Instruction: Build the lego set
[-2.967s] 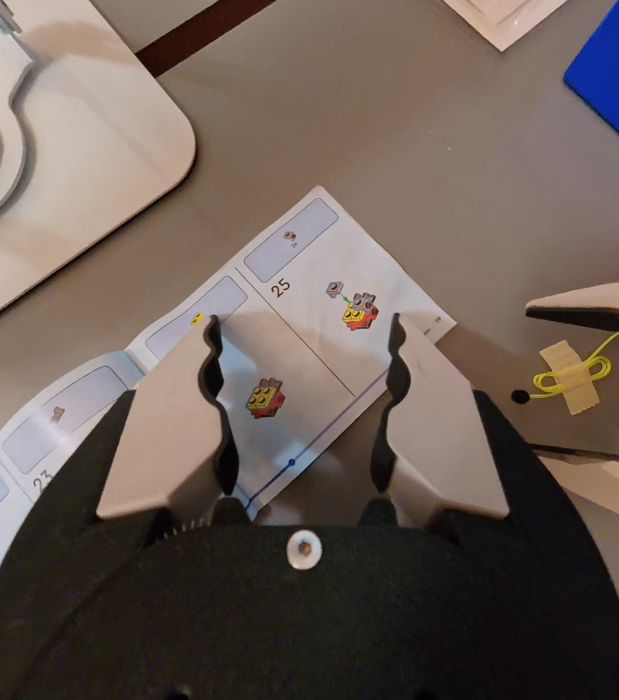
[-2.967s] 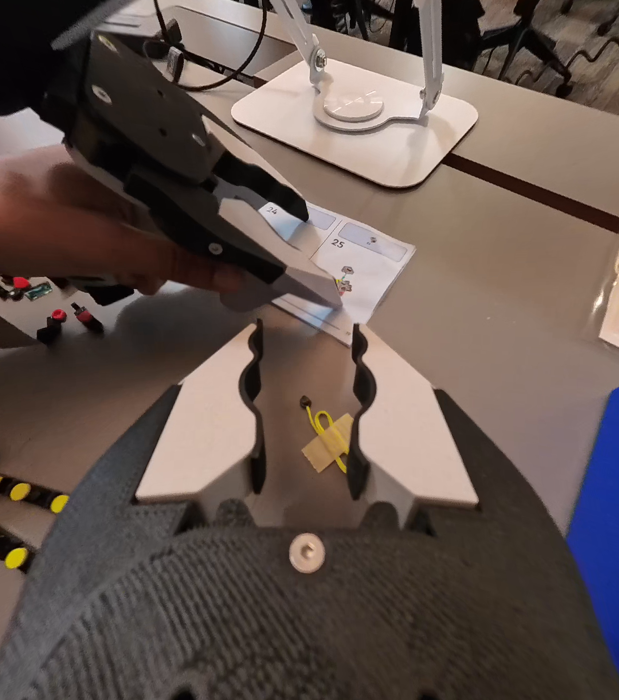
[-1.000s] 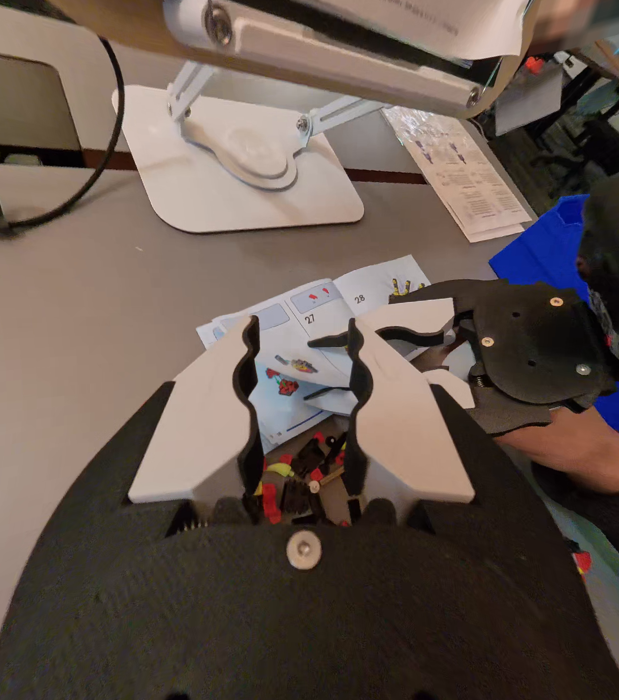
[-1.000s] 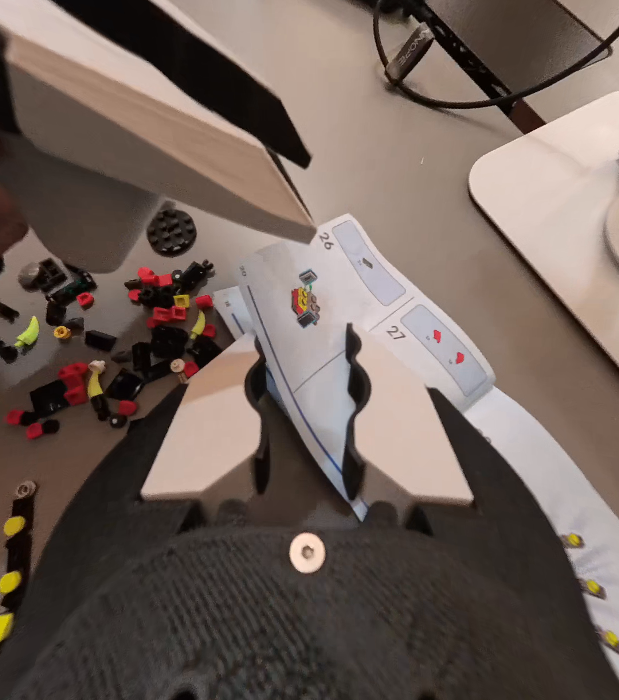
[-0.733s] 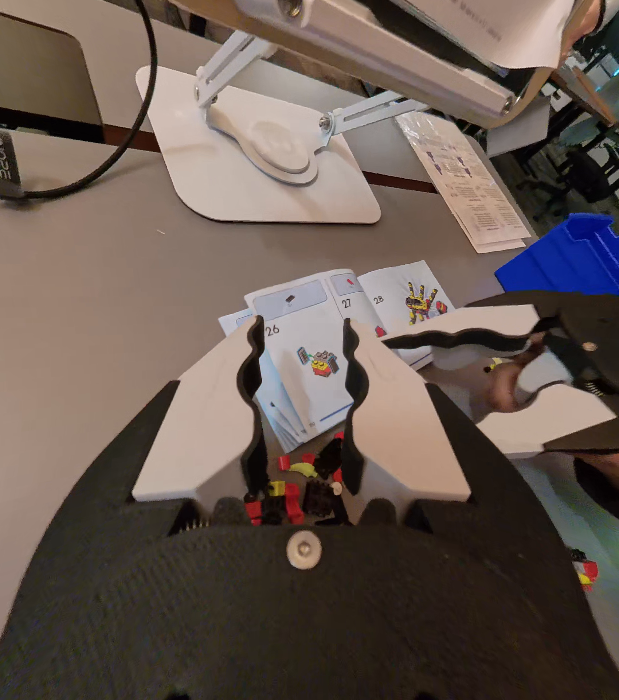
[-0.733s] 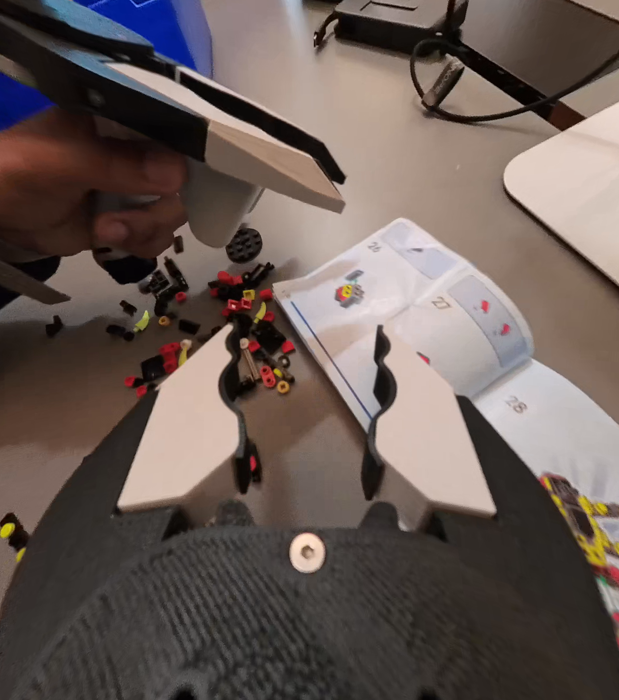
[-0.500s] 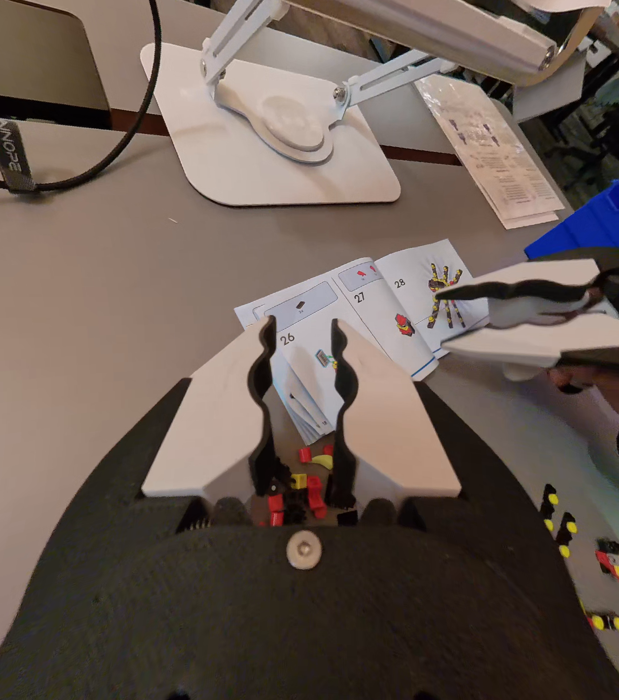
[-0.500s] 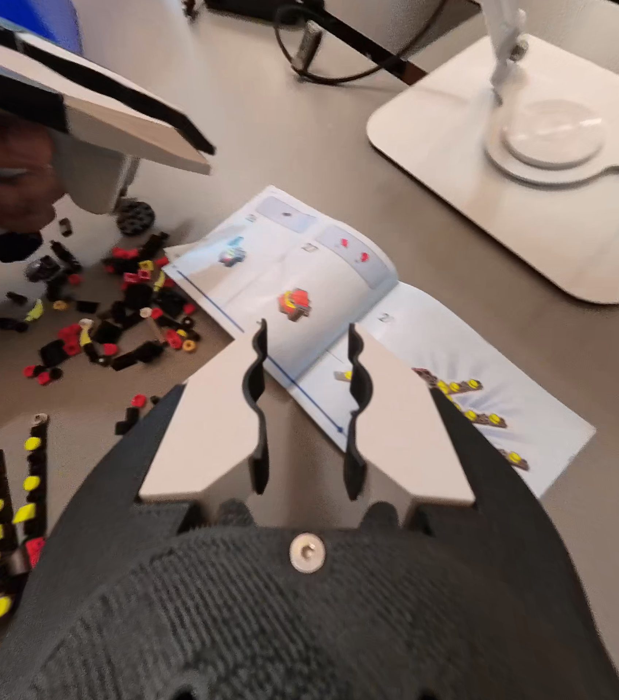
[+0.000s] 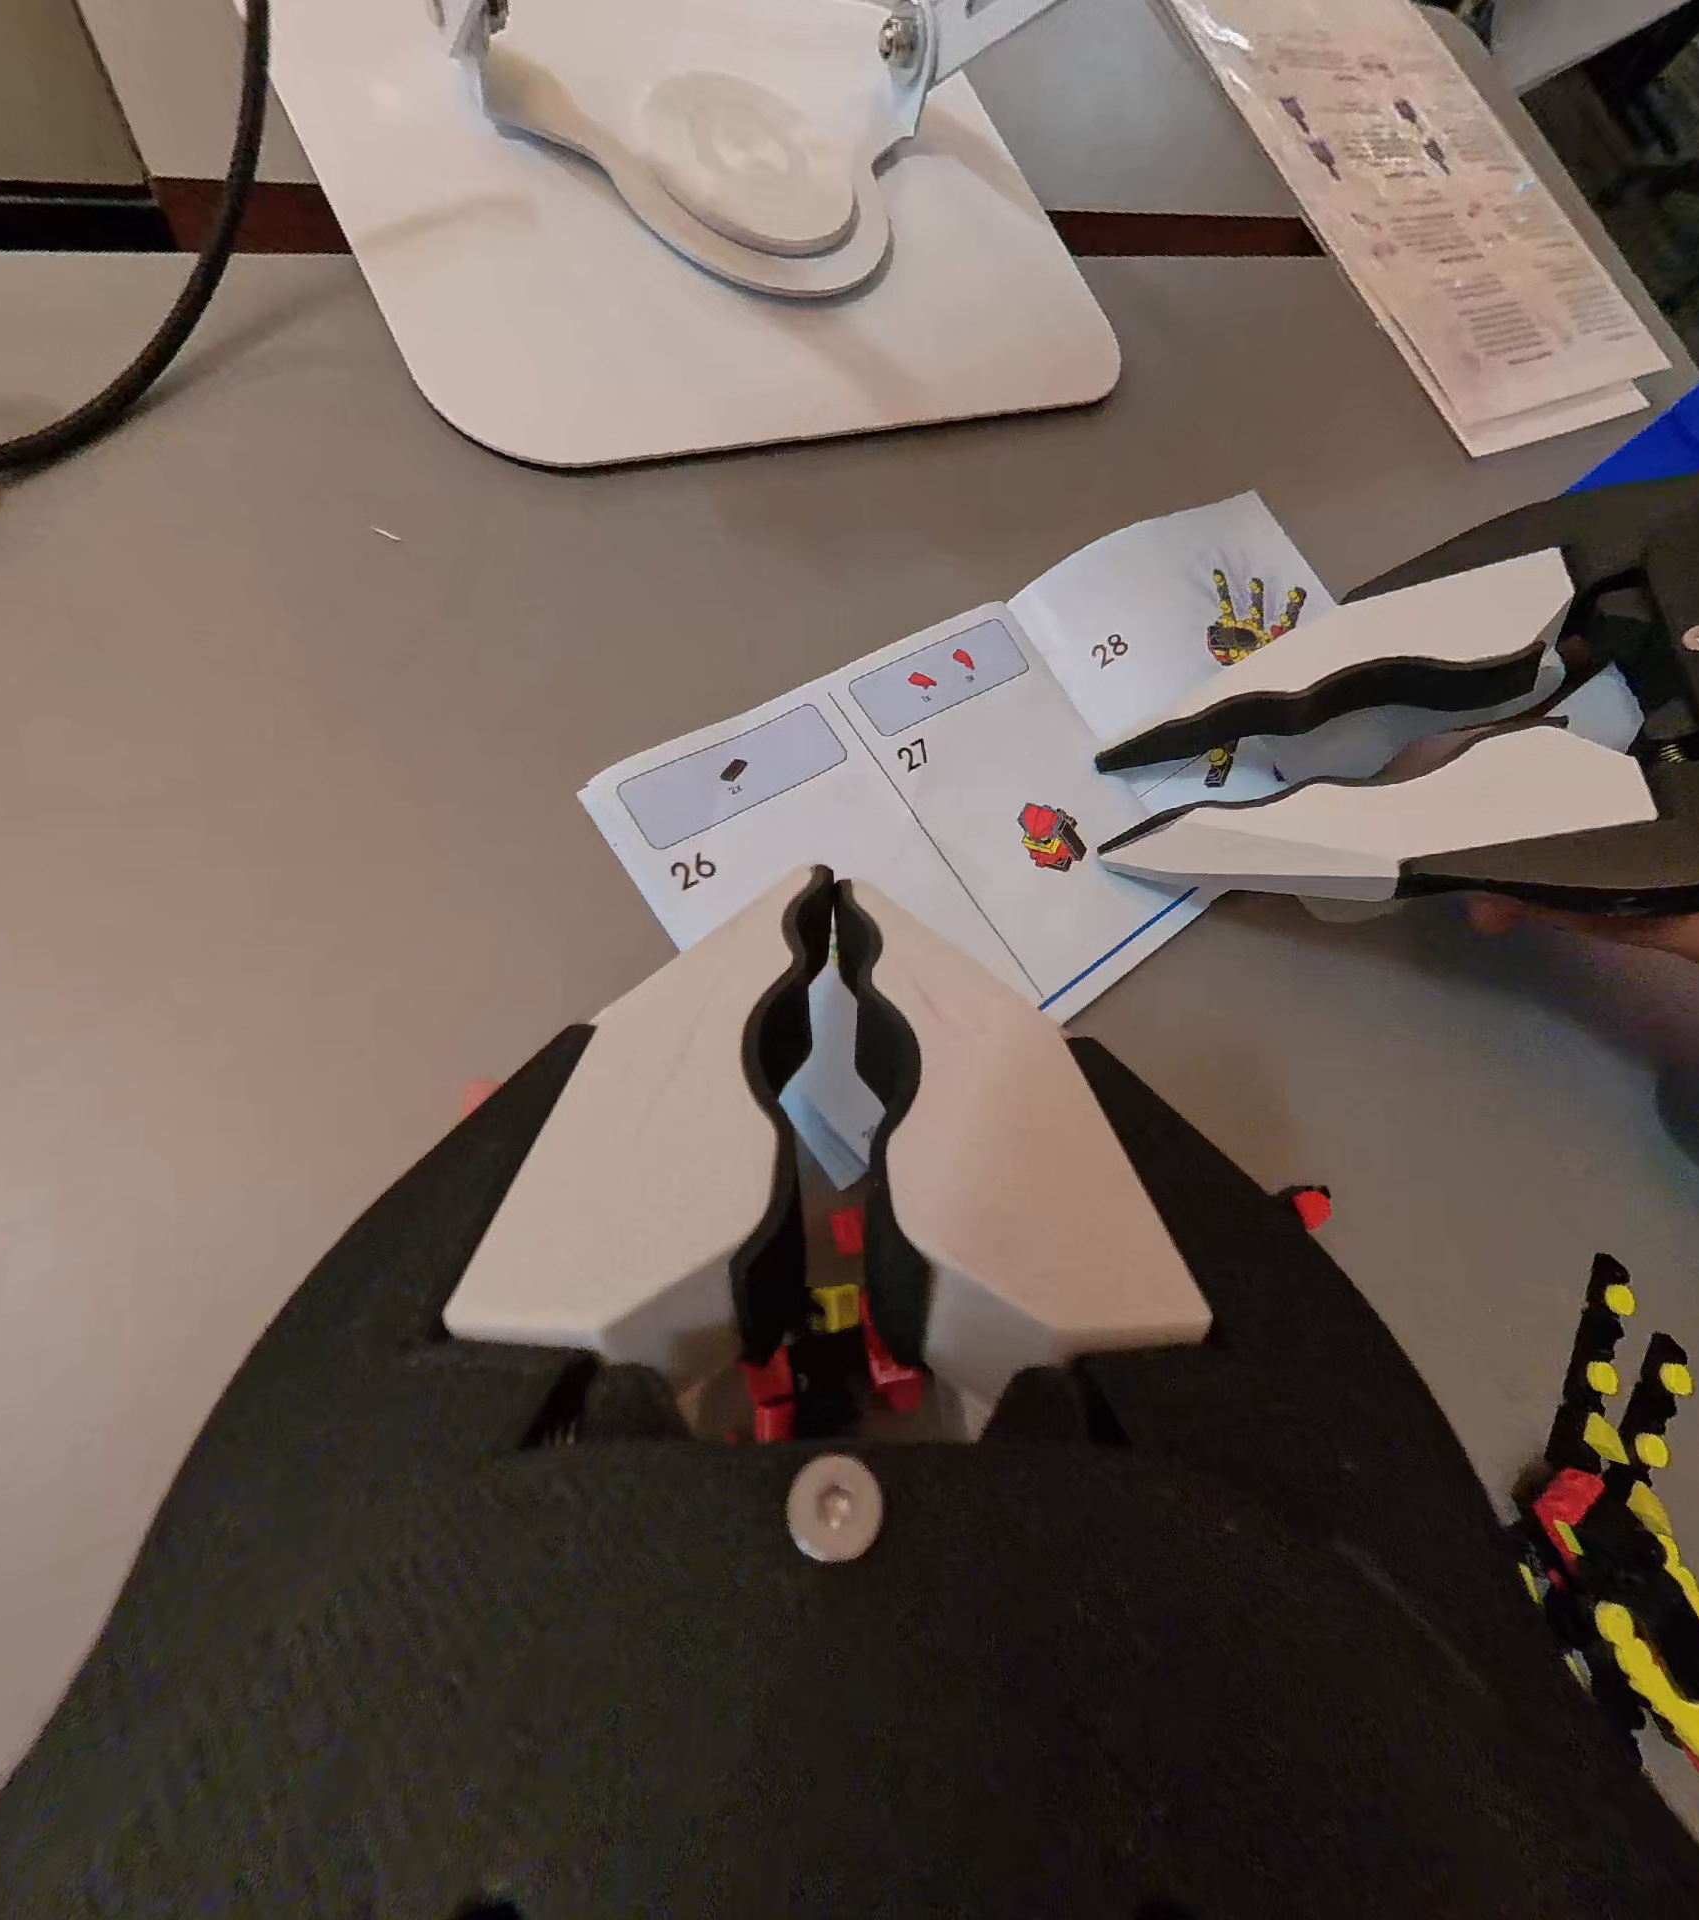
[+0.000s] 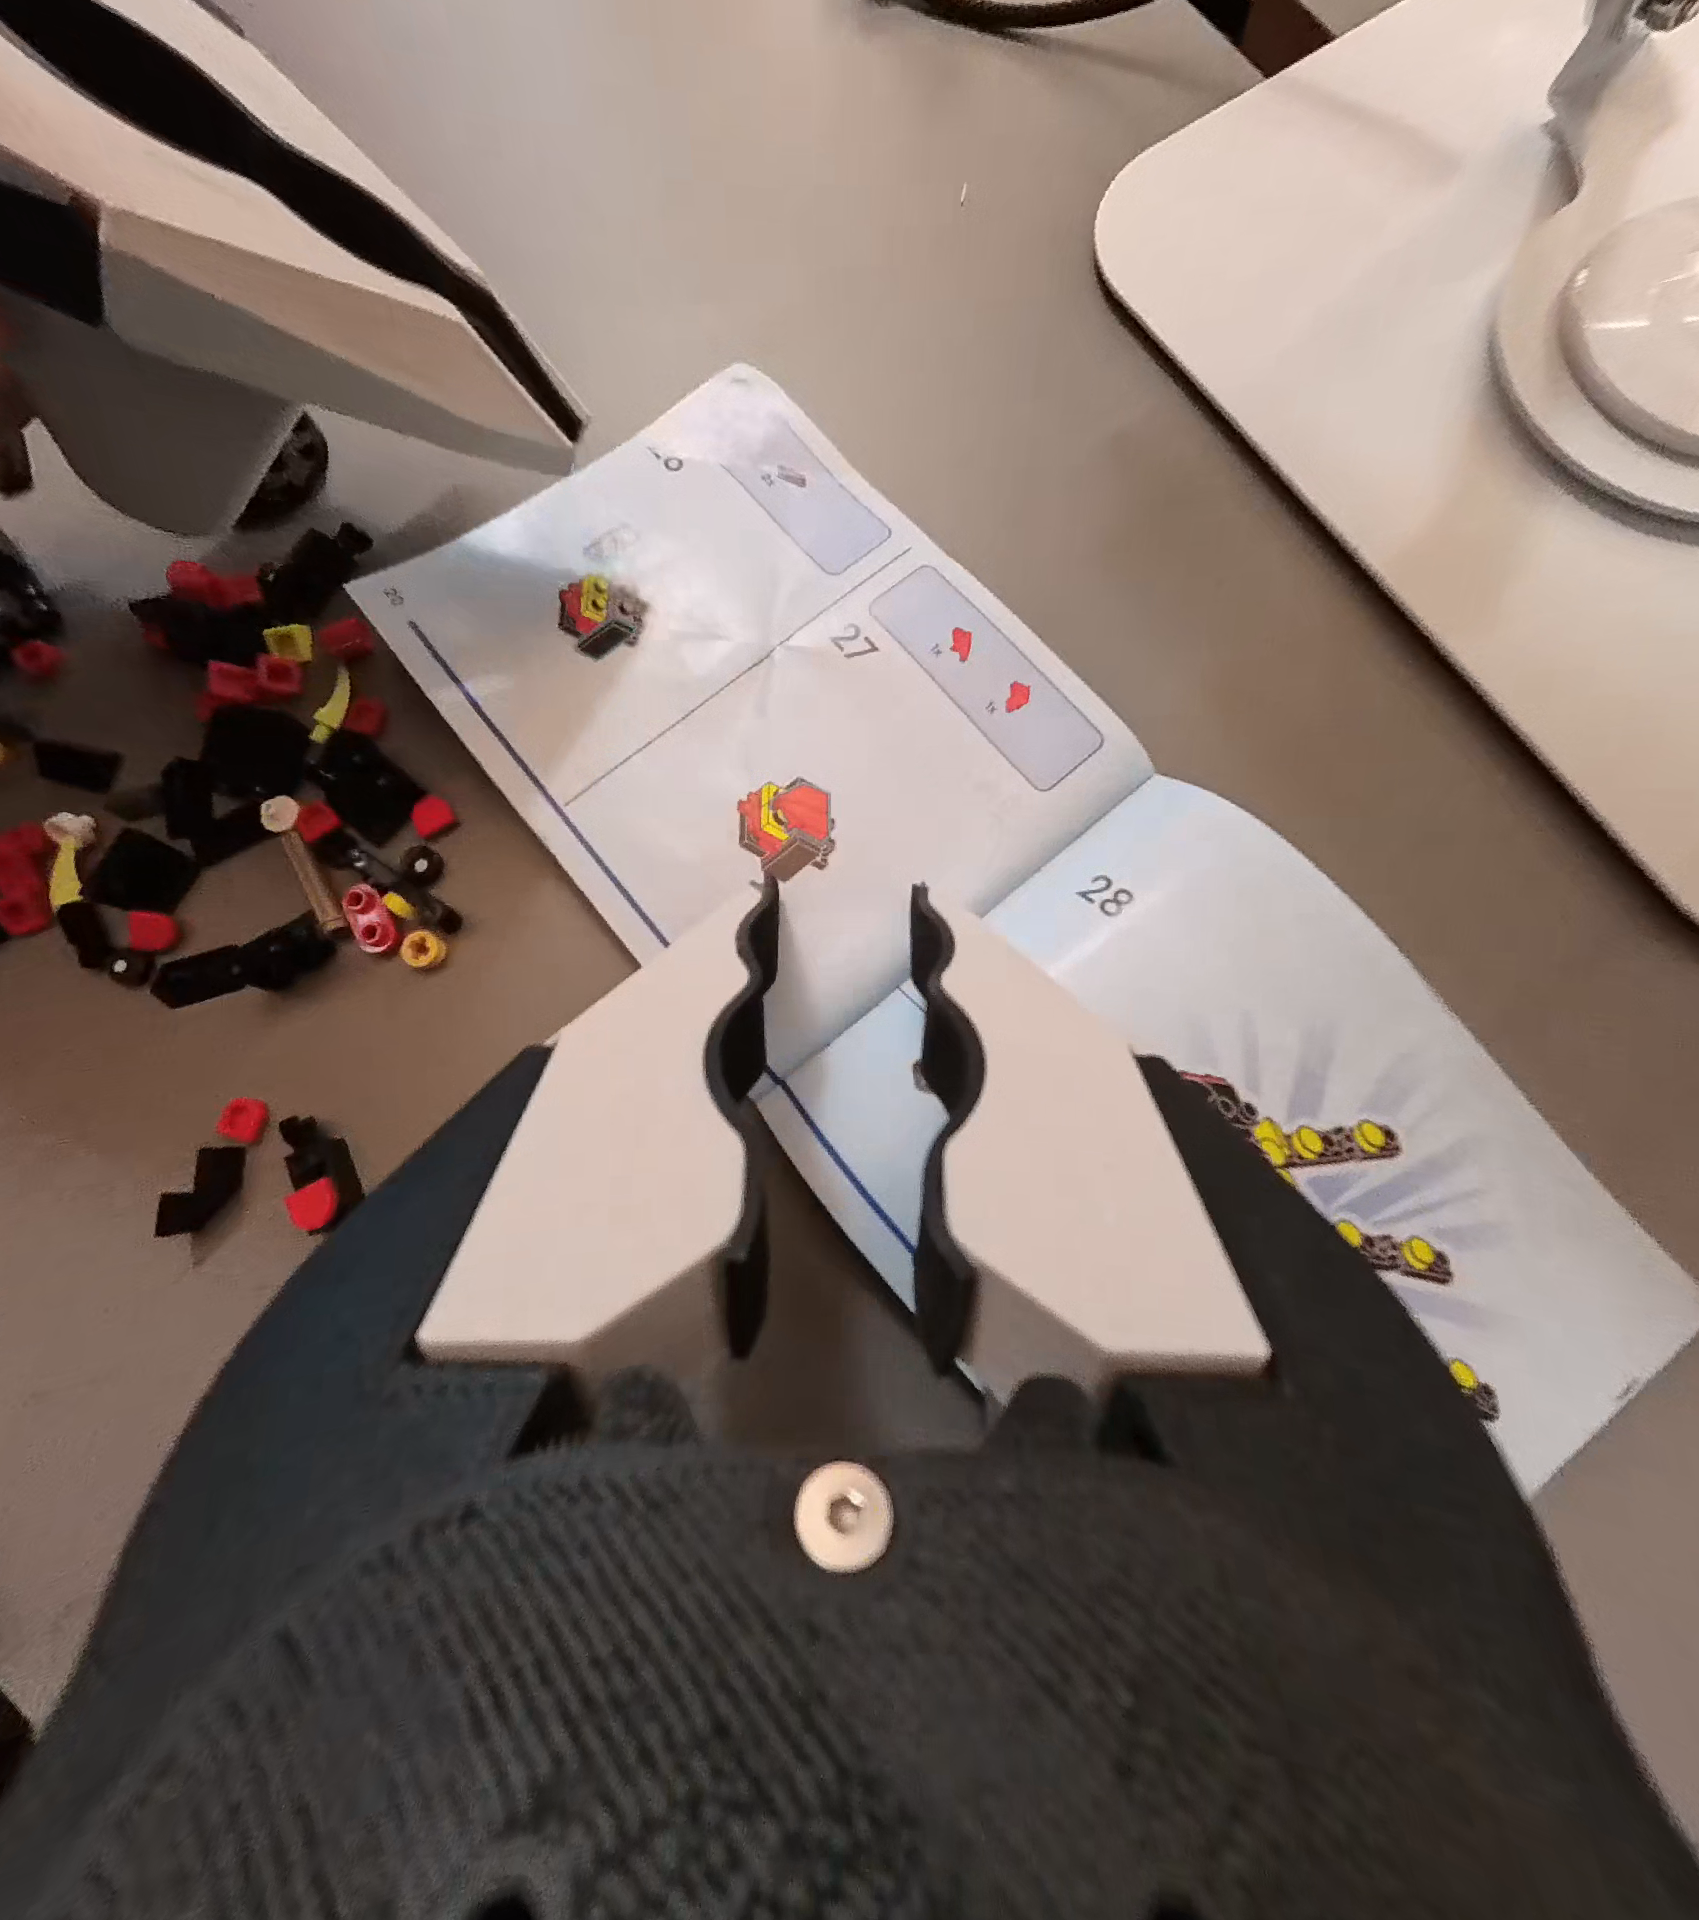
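Left wrist view: the left tool point(image 9: 832, 883) hangs over the grey worktop point(image 9: 201, 779) with its grey fingers pressed together at the tips, holding nothing. Under it lies the open paper instruction booklet point(image 9: 928, 821); loose red, yellow and black lego pieces point(image 9: 829, 1340) show through the gap near its base. A partly built black-and-yellow lego model point(image 9: 1645, 1558) sits at the lower right. The right tool point(image 9: 1099, 816) hovers at the booklet's near edge, by the flat white stand base point(image 9: 720, 281).

Right wrist view: the right tool point(image 10: 845, 899) is slightly spread and empty above the booklet point(image 10: 928, 727). The scattered small pieces point(image 10: 201, 810) lie to the left, beside the booklet's edge, with the left tool point(image 10: 554, 426) above them.

Risk, as I judge it: the curled pages may flip shut if a finger drags them, and a low sweep could scatter pieces. Open room lies on the bare worktop left of the booklet; the stand base bounds the far side.
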### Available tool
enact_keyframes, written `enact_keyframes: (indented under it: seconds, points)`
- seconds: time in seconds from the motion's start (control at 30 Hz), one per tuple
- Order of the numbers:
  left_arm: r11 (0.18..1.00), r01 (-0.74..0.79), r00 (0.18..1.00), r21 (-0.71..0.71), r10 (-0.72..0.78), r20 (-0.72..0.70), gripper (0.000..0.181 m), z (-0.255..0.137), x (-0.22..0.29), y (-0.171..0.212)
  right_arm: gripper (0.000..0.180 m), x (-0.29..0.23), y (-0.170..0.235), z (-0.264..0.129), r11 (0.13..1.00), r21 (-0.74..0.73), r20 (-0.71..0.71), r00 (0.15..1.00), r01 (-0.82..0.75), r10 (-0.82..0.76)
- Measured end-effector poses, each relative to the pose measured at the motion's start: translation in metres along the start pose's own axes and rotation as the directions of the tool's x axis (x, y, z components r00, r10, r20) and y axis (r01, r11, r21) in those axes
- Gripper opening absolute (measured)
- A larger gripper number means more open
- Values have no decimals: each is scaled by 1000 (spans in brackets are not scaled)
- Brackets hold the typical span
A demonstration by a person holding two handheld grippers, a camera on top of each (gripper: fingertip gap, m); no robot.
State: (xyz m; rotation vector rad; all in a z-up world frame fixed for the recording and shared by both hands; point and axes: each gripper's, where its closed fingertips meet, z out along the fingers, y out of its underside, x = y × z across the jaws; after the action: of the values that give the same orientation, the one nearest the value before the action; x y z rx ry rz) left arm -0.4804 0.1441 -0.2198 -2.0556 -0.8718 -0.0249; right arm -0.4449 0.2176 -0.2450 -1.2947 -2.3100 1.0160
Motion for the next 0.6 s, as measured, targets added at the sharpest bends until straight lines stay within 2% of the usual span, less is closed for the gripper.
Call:
enact_keyframes:
  seconds: [0.47,0.6]
  points:
    - [1000,13,1000,-1,-13,7,0,0,-7,1,22,1,0,1,999,12,5,999,-49,49]
    - [1000,3,1000,7,-3,13,0,-3,-6,-2,32,5,-11,-8,997,56,-32,998,-46,47]
